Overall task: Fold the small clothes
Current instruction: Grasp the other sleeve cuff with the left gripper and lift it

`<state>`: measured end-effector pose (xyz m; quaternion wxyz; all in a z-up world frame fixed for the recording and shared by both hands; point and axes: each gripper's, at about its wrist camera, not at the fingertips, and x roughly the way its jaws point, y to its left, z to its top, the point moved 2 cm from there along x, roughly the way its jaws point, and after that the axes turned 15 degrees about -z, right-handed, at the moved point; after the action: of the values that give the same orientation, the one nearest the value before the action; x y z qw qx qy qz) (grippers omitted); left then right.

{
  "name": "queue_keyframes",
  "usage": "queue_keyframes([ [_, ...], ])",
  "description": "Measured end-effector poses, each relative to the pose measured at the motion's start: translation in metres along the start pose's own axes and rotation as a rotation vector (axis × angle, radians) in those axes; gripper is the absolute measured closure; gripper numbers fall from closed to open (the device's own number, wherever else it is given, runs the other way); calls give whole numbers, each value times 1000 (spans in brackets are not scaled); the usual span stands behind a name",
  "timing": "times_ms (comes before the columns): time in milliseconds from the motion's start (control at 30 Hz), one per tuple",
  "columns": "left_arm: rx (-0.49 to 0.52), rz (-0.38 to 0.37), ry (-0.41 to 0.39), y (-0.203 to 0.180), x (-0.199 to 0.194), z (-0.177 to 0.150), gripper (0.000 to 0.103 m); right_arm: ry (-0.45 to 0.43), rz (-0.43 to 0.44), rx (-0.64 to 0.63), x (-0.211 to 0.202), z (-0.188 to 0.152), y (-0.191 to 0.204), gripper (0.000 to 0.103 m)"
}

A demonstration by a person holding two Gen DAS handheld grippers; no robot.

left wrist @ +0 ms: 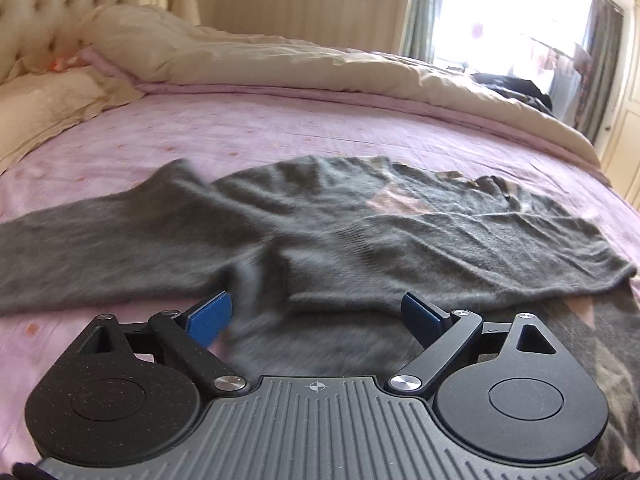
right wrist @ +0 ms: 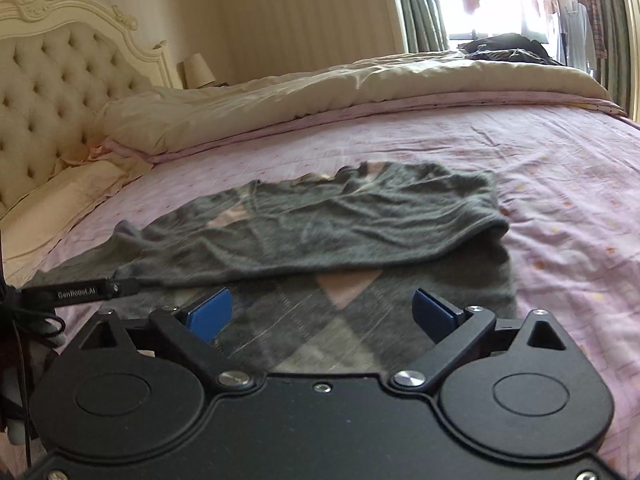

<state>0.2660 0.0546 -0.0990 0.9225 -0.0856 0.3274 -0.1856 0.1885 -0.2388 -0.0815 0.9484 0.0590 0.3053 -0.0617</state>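
Observation:
A grey knit sweater (left wrist: 360, 236) with pink argyle diamonds lies on the pink bedspread (left wrist: 240, 132). One sleeve stretches to the left and a part is folded over the body. My left gripper (left wrist: 318, 316) is open and empty, just above the sweater's near edge. In the right wrist view the sweater (right wrist: 340, 224) lies folded over, with the argyle front (right wrist: 344, 292) showing near me. My right gripper (right wrist: 324, 312) is open and empty over that argyle part.
A cream duvet (right wrist: 320, 92) is bunched along the far side of the bed. A tufted headboard (right wrist: 52, 80) and pillows (left wrist: 44, 108) are at the left. Dark clothes (right wrist: 504, 50) lie by the bright window. A black cable (right wrist: 20, 360) hangs at the left.

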Motion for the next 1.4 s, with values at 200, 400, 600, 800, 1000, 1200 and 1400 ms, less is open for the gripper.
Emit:
queue_keyframes([
  [200, -99, 91, -36, 65, -63, -5, 11, 1, 15, -36, -3, -29, 29, 5],
  [400, -240, 220, -97, 154, -123, -3, 11, -32, -30, -103, 4, -47, 49, 5],
  [600, -356, 330, -145, 228, -158, -6, 11, -22, -40, -144, 9, -53, 57, 4],
  [800, -475, 359, -169, 277, -168, -12, 11, -5, -49, -158, 12, -55, 58, 2],
  [1000, -472, 365, -181, 296, -158, -8, 11, 0, -48, -168, 13, -55, 60, 0],
  [1200, -470, 337, -224, 307, -152, -3, 17, 0, -48, -167, 13, -55, 60, 0],
  [1400, -578, 324, -276, 310, -161, 4, 97, 0, -43, -162, 13, -55, 60, 0],
])
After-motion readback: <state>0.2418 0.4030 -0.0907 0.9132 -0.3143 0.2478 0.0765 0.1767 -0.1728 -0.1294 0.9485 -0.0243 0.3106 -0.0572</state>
